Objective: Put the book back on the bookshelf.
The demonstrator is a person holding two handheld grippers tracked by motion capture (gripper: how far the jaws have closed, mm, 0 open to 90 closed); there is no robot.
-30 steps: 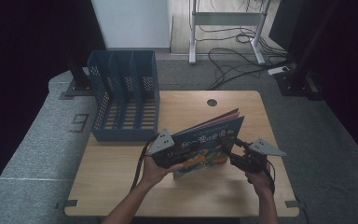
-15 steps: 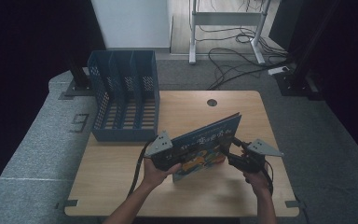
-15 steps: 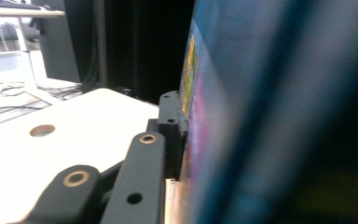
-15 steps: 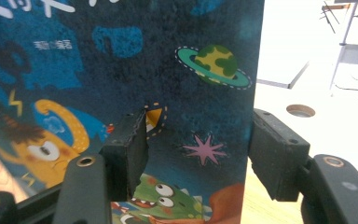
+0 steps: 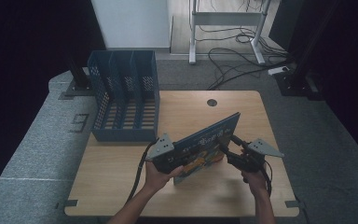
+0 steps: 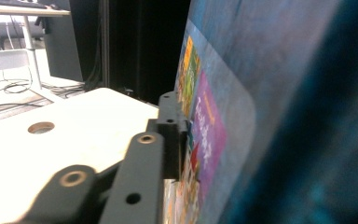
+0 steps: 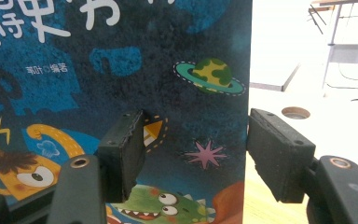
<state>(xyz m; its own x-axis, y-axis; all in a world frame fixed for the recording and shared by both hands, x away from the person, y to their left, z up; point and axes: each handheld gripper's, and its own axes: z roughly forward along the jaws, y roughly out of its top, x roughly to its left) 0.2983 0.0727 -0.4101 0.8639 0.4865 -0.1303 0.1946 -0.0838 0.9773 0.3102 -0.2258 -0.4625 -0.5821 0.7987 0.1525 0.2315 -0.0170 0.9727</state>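
On the pale wooden worktop (image 5: pixel 121 182), a thin blue picture book with cartoon monsters on its cover (image 5: pixel 205 147) stands tilted on its lower edge, near the front and between the two hands. The left gripper (image 5: pixel 170 157) has its fingers clamped on the book's left end — they have just eased a little (one pad lies flat on the cover). The right gripper (image 5: pixel 230 148) stands open at the book's right edge, fingers apart, one before the cover, not pinching. A dark blue mesh file rack (image 5: pixel 123 100) stands well apart, at the back left.
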